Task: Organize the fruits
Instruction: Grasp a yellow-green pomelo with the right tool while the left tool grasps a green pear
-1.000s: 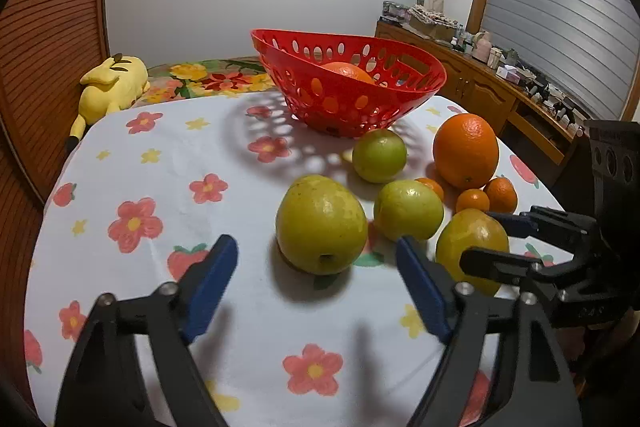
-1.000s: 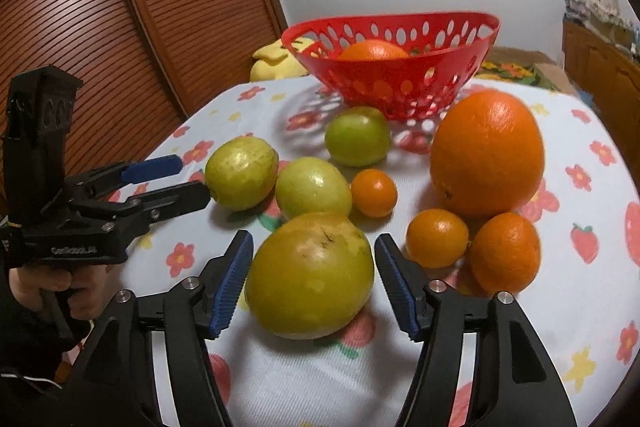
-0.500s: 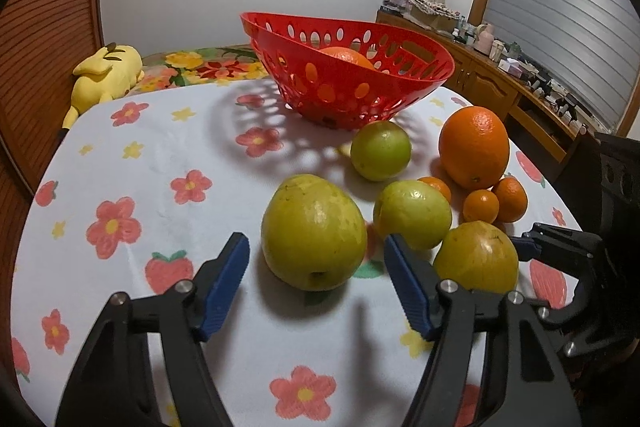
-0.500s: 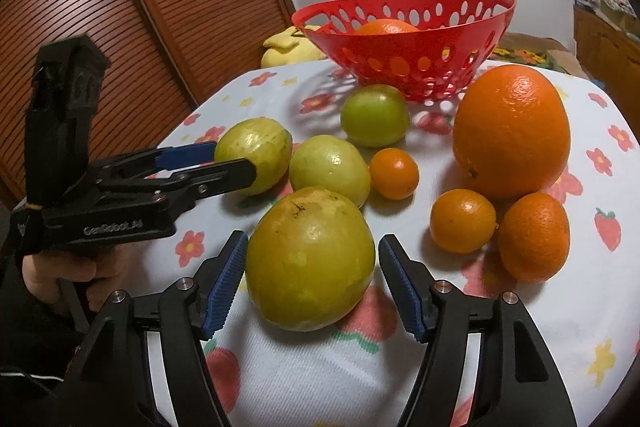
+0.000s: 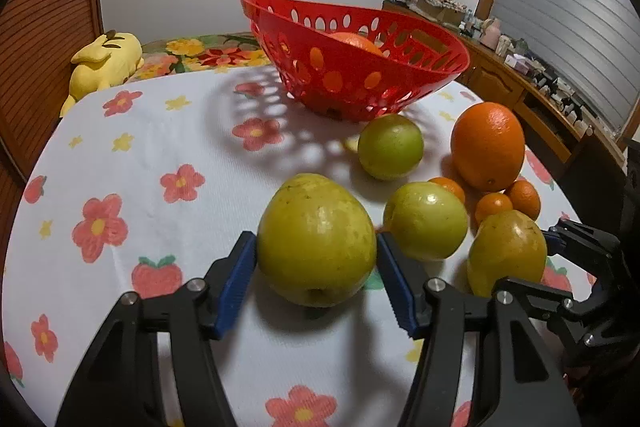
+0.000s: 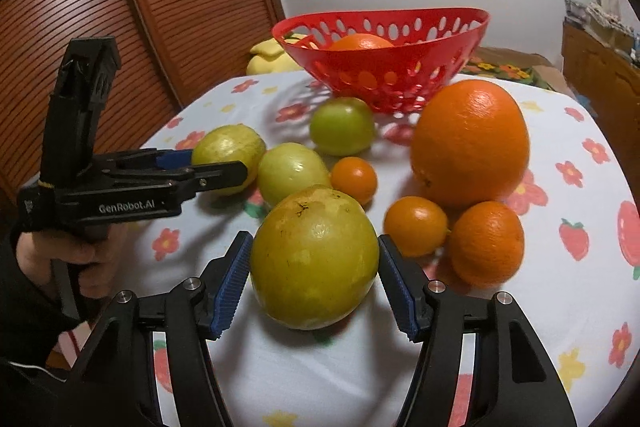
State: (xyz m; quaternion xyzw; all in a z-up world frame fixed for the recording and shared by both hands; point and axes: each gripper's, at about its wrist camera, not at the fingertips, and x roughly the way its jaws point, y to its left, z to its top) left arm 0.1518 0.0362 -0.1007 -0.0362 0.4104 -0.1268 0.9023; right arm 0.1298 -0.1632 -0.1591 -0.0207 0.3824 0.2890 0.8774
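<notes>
Closing in since a second ago, the left gripper (image 5: 316, 267) now brackets the yellow-green pear (image 5: 316, 239) near the tablecloth's (image 5: 168, 147) near edge; its jaws are closing, pads at the flanks, stem end toward the camera.

From the right wrist, the right gripper (image 6: 314, 277) straddles the mottled round fruit (image 6: 314, 259), jaws closing, narrow gaps showing; the red basket (image 6: 440, 39) lies straight beyond.

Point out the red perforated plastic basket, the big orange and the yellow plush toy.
Red perforated plastic basket (image 5: 400, 75): left wrist view, front wall.
Big orange (image 6: 472, 143): right wrist view, middle of its peel.
Yellow plush toy (image 5: 106, 61): left wrist view, its body.
</notes>
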